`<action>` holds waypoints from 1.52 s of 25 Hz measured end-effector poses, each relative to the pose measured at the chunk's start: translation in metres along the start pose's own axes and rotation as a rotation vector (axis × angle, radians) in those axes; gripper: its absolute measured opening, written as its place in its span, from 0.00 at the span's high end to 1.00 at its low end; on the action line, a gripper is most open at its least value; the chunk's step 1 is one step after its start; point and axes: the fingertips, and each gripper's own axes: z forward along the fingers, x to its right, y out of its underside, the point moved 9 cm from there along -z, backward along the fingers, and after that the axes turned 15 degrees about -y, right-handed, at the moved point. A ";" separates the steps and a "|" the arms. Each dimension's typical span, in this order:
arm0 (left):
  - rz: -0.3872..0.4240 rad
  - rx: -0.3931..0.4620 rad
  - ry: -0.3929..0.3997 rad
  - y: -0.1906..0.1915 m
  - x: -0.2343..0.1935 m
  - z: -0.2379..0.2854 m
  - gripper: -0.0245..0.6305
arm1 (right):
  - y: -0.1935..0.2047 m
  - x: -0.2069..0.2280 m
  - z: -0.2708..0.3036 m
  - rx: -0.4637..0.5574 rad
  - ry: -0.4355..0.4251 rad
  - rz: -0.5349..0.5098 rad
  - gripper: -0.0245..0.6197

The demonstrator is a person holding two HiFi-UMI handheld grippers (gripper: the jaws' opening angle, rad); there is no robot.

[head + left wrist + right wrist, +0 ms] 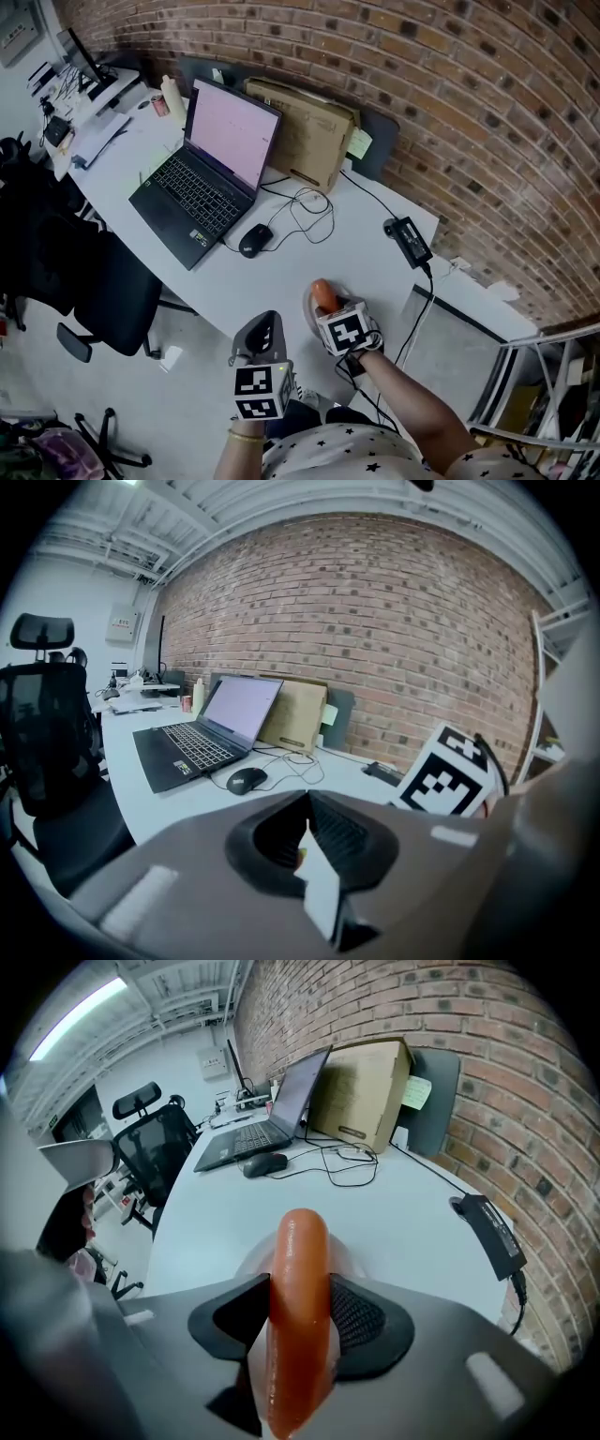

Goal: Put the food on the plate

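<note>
An orange-red sausage stands lengthwise between the pads of my right gripper, which is shut on it. Just under and behind the sausage, a white plate lies on the white table near its front edge. From the head view, the sausage pokes out ahead of the right gripper, above the plate. My left gripper hangs off the table's front edge, left of the right one. Its jaws meet in the left gripper view, with nothing held in the left gripper.
An open laptop, a black mouse with looped cable and a cardboard box stand farther back on the table. A black power adapter lies to the right. A black office chair stands left of the table edge.
</note>
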 end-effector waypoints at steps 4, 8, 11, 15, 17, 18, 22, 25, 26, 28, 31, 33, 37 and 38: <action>0.001 -0.008 0.002 0.002 -0.001 0.003 0.95 | -0.002 -0.001 0.003 0.010 -0.003 -0.027 0.65; 0.005 -0.005 0.006 -0.001 0.002 0.000 0.95 | -0.003 -0.004 -0.006 0.109 -0.018 -0.036 0.52; 0.012 -0.002 0.005 -0.002 0.005 -0.006 0.95 | -0.002 -0.008 -0.022 0.187 -0.027 -0.038 0.51; 0.017 0.025 0.014 -0.002 0.016 -0.025 0.95 | 0.007 -0.021 -0.067 0.342 -0.014 -0.046 0.63; 0.019 0.042 0.020 -0.001 0.024 -0.038 0.95 | 0.014 -0.030 -0.094 0.449 -0.026 -0.040 0.70; 0.020 0.048 0.022 0.001 0.028 -0.044 0.95 | 0.019 -0.034 -0.106 0.501 -0.036 -0.034 0.74; 0.021 0.072 0.029 0.009 0.043 -0.070 0.95 | 0.042 -0.051 -0.147 0.670 -0.010 -0.041 0.91; 0.021 0.088 0.034 0.017 0.055 -0.091 0.95 | 0.063 -0.061 -0.170 0.723 0.020 -0.052 0.96; 0.021 0.092 0.034 0.020 0.059 -0.098 0.95 | 0.071 -0.065 -0.176 0.735 0.014 -0.046 0.96; 0.019 0.099 0.031 0.028 0.065 -0.114 0.95 | 0.089 -0.072 -0.186 0.756 -0.004 -0.024 0.96; 0.011 0.099 0.019 0.042 0.072 -0.135 0.95 | 0.116 -0.083 -0.197 0.773 -0.009 -0.013 0.96; 0.012 0.095 0.005 0.053 0.076 -0.148 0.95 | 0.133 -0.089 -0.202 0.774 -0.010 -0.016 0.96; 0.023 0.088 -0.021 0.067 0.085 -0.171 0.95 | 0.159 -0.099 -0.213 0.778 -0.011 -0.015 0.96; 0.020 0.091 -0.019 0.069 0.086 -0.177 0.95 | 0.164 -0.102 -0.215 0.780 -0.010 -0.015 0.96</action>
